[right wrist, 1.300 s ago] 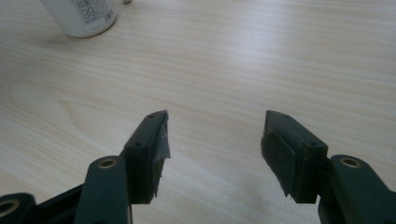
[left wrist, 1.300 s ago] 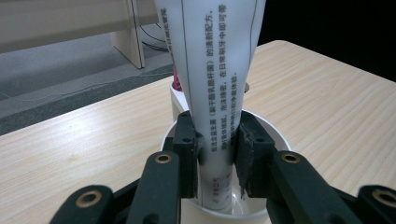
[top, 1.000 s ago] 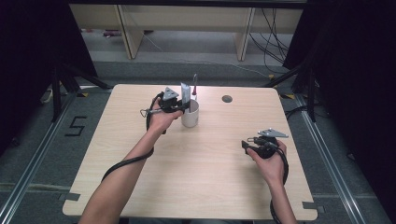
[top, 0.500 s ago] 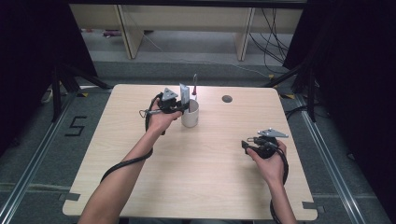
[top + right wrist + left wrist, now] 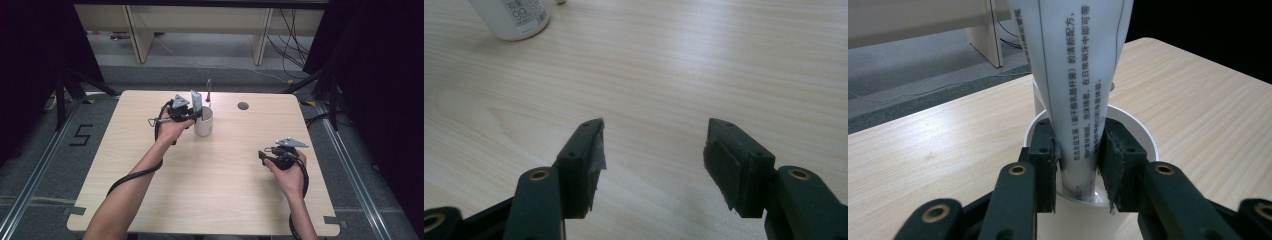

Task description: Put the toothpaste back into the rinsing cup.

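The toothpaste tube (image 5: 1075, 90), a soft white tube printed with fine dark lettering, stands cap-down inside a white cup (image 5: 1143, 137) and flares wider toward its top, which the left gripper view cuts off. The left gripper (image 5: 1079, 157) has its two matte black jaws pressed against the narrow lower part of the tube, just at the cup's rim, so the tube's foot is hidden in the cup. In the high view the cup (image 5: 204, 121) sits toward the far middle of the pale wood-grain table (image 5: 210, 200), with a thin dark-tipped stick (image 5: 208, 90), too small to make out, rising behind it. The right gripper (image 5: 265, 155) rests well apart near the right edge, jaws spread wide and holding nothing. A round dark hole (image 5: 243, 106) marks the far tabletop.
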The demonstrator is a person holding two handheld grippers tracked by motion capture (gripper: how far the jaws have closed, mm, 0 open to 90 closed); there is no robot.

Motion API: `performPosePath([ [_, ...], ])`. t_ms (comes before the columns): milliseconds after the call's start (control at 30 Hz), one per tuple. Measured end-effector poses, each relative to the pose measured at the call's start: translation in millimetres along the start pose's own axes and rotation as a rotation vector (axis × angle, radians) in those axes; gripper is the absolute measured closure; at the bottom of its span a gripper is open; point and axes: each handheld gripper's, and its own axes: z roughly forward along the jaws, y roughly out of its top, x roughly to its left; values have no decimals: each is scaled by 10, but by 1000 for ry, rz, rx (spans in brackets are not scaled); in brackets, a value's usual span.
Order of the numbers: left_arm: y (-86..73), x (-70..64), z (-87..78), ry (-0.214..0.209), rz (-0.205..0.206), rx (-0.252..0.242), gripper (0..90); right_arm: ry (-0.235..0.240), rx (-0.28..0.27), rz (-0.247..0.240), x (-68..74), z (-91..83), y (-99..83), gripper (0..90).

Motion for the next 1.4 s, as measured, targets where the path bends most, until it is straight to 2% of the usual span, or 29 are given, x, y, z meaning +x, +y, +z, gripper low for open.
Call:
performPosePath([
  [467, -10, 3, -13, 2, 4, -6, 646, 6, 6, 1, 5, 1, -1, 415],
  [800, 17, -19, -43, 3, 2, -4, 547, -7, 1, -3, 2, -7, 0, 415],
  [1033, 35, -31, -67, 5, 18, -2, 523, -6, -2, -10, -3, -5, -1, 415],
  [1133, 40, -29, -80, 4, 16, 0, 517, -1, 9, 2, 10, -2, 0, 415],
  [1167, 41, -29, -82, 4, 15, 0, 515, -1, 5, 1, 10, -2, 0, 415],
  [1200, 44, -26, -89, 3, 17, 1, 512, -7, -1, -25, -5, 6, -5, 415],
  [1233, 45, -24, -93, 1, 18, 2, 509, -5, 2, -2, 12, 3, 0, 415],
  [1333, 45, -33, -112, -1, 12, -1, 493, 9, -6, -2, 7, 18, -6, 415],
  [1400, 47, -33, -142, -4, 18, 2, 482, -4, 6, -4, 12, 0, 1, 415],
])
